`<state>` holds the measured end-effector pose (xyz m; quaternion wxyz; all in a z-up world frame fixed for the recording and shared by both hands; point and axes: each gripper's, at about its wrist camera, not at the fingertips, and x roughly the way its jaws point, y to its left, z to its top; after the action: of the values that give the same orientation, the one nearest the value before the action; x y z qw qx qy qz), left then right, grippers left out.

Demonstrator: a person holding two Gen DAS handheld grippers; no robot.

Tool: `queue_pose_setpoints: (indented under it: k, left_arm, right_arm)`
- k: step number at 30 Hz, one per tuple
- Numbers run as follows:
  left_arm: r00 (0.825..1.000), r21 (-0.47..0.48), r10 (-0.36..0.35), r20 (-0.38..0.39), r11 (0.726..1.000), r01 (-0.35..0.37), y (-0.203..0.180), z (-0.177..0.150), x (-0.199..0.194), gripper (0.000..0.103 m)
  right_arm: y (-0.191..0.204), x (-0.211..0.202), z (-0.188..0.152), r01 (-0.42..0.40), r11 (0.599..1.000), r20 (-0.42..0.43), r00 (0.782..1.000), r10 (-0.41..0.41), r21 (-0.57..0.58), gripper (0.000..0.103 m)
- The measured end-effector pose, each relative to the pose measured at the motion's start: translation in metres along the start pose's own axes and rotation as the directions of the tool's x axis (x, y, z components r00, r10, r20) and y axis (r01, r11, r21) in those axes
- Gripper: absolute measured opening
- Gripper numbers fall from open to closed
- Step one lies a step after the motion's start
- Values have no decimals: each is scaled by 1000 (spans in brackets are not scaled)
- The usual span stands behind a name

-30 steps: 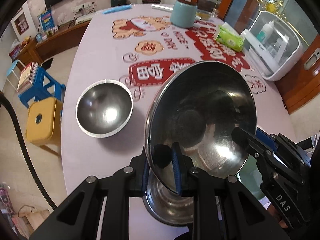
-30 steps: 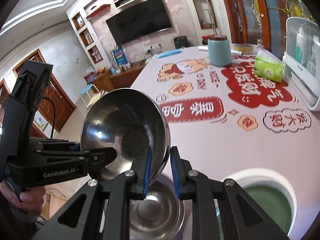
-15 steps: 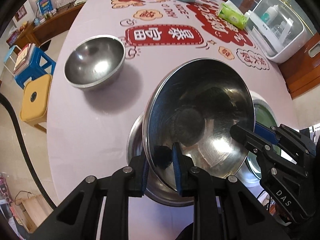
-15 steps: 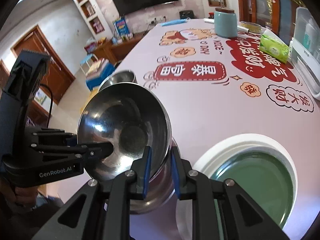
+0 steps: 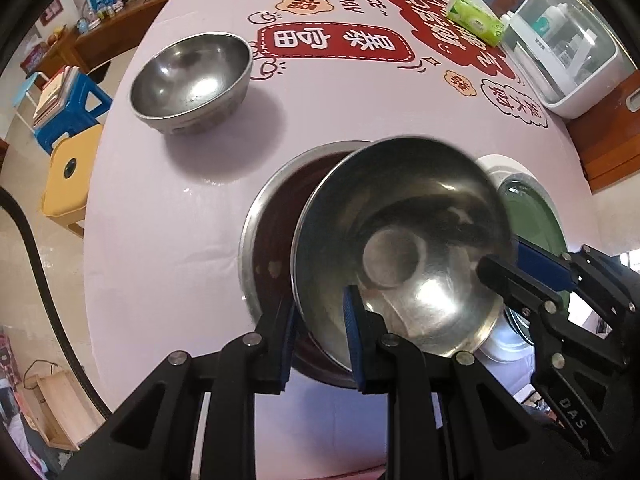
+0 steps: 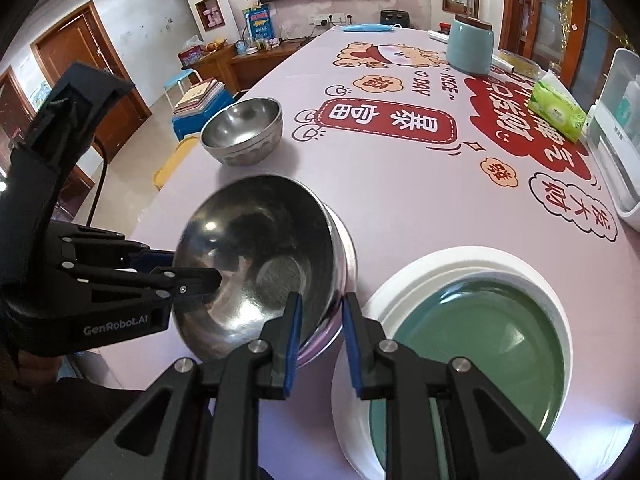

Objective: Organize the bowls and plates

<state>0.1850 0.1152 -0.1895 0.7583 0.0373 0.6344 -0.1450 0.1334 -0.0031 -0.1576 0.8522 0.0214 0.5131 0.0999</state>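
A steel bowl (image 5: pixel 404 240) (image 6: pixel 256 256) sits tilted inside a second steel bowl (image 5: pixel 272 240) (image 6: pixel 347 252) on the pink table. My left gripper (image 5: pixel 318 344) straddles its near rim with the jaws parted, no longer clamped. My right gripper (image 6: pixel 318 344) straddles the opposite rim, jaws also parted. Each gripper shows in the other's view, the left one (image 6: pixel 196 280) and the right one (image 5: pixel 504 276). A third steel bowl (image 5: pixel 190 80) (image 6: pixel 242 130) stands alone farther back. A green plate (image 6: pixel 480 352) (image 5: pixel 528 216) lies on a white plate (image 6: pixel 424 276) to the right.
A teal canister (image 6: pixel 472 44), a green tissue pack (image 6: pixel 556 110) (image 5: pixel 474 20) and a white storage box (image 5: pixel 568 52) (image 6: pixel 616 136) stand on the far and right side of the table. A yellow stool (image 5: pixel 68 176) and a blue stool (image 5: pixel 72 112) stand off the left edge.
The held bowl came down from tilted in the air into the lower bowl. Both grippers' jaws have widened off its rim.
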Motion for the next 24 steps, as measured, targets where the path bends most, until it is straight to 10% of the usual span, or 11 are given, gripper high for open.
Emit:
queue_pose_setpoints:
  k: [24]
  left_arm:
    - [976,-195,78,202,980,-38,-26,-56,-40,35]
  right_arm:
    - [-27,-16,-15,-175,982,35,983,178,-64,44]
